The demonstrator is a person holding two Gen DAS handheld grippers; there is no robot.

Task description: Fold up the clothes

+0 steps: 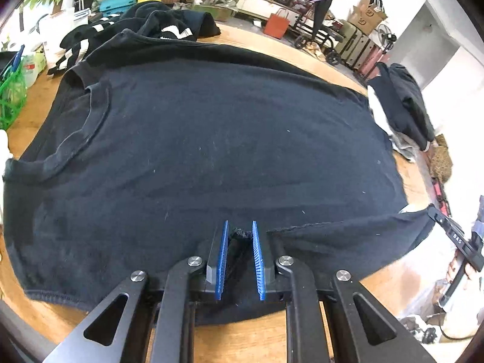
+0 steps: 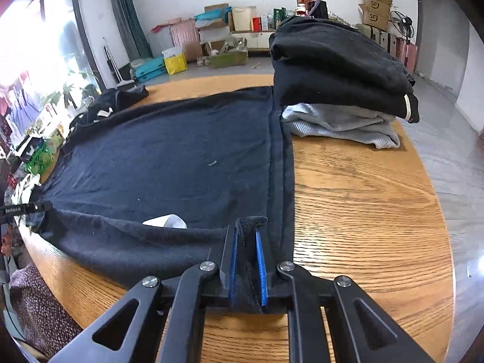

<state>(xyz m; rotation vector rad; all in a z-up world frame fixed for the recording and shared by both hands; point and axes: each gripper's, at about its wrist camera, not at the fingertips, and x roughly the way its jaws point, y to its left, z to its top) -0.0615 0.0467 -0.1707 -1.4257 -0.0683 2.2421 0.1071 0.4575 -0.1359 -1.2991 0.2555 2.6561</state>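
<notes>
A dark navy T-shirt (image 1: 211, 139) lies spread flat on the round wooden table (image 1: 36, 311), its collar to the left in the left wrist view. My left gripper (image 1: 240, 242) is shut on a bunched bit of the shirt's near edge, which shows between the blue pads (image 1: 223, 257). In the right wrist view the same T-shirt (image 2: 169, 157) stretches away, and my right gripper (image 2: 246, 242) is shut on its near hem corner, with the fabric folded up between the pads. The near edge is lifted slightly between the two grippers. A white label (image 2: 166, 220) shows under the raised edge.
A stack of folded black and grey clothes (image 2: 338, 75) stands at the table's far right, touching the shirt's hem. Loose black garments with white stripes (image 1: 136, 27) are heaped beyond the collar. A green basket (image 1: 12, 96) stands at the left edge. Bare wood (image 2: 363, 196) lies right of the shirt.
</notes>
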